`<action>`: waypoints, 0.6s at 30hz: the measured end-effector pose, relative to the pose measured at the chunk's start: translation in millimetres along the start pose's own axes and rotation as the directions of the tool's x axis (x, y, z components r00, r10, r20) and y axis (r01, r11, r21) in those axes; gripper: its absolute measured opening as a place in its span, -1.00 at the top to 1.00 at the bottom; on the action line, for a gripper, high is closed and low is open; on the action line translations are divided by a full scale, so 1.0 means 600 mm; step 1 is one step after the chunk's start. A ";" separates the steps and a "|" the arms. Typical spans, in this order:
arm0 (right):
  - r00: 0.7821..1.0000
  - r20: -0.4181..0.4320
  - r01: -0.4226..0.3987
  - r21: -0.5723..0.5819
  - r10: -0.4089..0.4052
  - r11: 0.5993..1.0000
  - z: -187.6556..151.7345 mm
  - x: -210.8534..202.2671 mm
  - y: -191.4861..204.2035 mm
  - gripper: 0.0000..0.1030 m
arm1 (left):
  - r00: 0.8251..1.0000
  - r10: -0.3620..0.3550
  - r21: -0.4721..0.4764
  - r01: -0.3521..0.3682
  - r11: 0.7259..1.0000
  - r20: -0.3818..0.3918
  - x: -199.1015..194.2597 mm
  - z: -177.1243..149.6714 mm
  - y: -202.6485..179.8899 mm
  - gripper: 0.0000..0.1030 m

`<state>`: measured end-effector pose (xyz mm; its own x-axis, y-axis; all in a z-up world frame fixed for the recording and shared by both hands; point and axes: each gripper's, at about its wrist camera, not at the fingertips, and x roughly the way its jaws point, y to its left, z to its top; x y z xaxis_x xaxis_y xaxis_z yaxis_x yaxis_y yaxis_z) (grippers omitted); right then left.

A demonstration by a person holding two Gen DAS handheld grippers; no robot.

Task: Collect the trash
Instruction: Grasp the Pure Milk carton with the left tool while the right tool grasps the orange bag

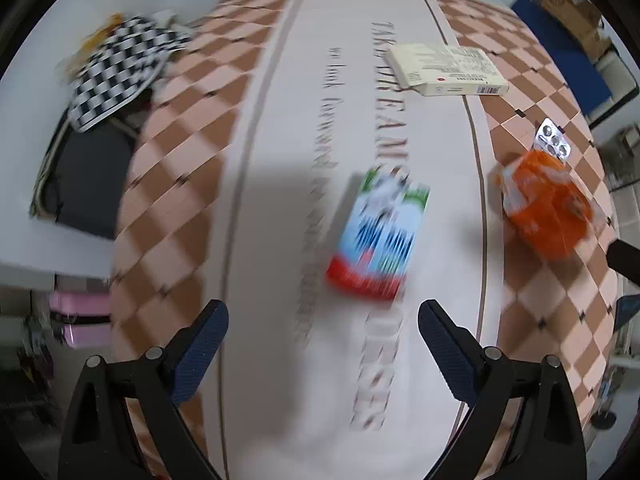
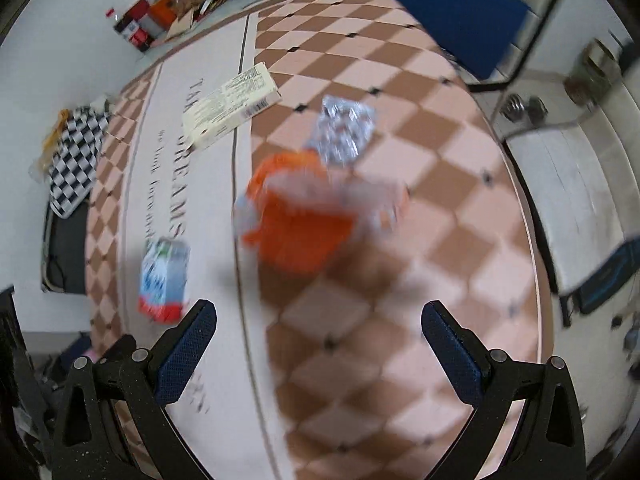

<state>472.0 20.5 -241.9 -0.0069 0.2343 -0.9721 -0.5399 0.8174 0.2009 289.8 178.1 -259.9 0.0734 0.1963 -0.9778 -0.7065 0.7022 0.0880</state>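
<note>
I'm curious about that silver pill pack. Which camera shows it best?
The left wrist view: the blister pack is small there but sharp, its round pockets distinct, partly tucked behind the orange wrapper. The right wrist view shows it larger but smeared by motion blur.

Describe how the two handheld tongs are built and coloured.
Both the left tongs and the right tongs look alike: matte black angular plastic frames with silver round pivot pins, and two fingers faced with dark blue textured pads. No cables, markings or sleeves show.
</note>
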 end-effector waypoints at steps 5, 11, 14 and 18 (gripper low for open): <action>0.997 -0.057 0.050 -0.134 -0.058 0.990 0.078 0.069 0.018 -1.00 | 0.997 0.001 0.075 0.005 0.997 -0.072 0.063 0.067 -0.036 -0.87; 0.989 -0.090 0.092 -0.254 -0.118 0.963 0.095 0.112 0.046 -1.00 | 0.992 0.000 0.104 0.013 0.994 -0.122 0.105 0.082 -0.042 -0.87; 0.987 -0.104 0.090 -0.254 -0.120 0.963 0.103 0.127 0.046 -0.99 | 0.992 0.002 0.109 0.012 0.994 -0.122 0.109 0.082 -0.039 -0.78; 0.984 -0.119 0.100 -0.256 -0.134 0.962 0.103 0.148 0.047 -0.78 | 0.991 0.002 0.103 0.012 0.995 -0.135 0.119 0.089 -0.039 -0.16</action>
<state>508.2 97.2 -315.0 -0.0348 0.0577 -0.9977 -0.7352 0.6748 0.0647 349.4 212.1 -321.7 -0.0235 0.1034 -0.9944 -0.6295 0.7711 0.0951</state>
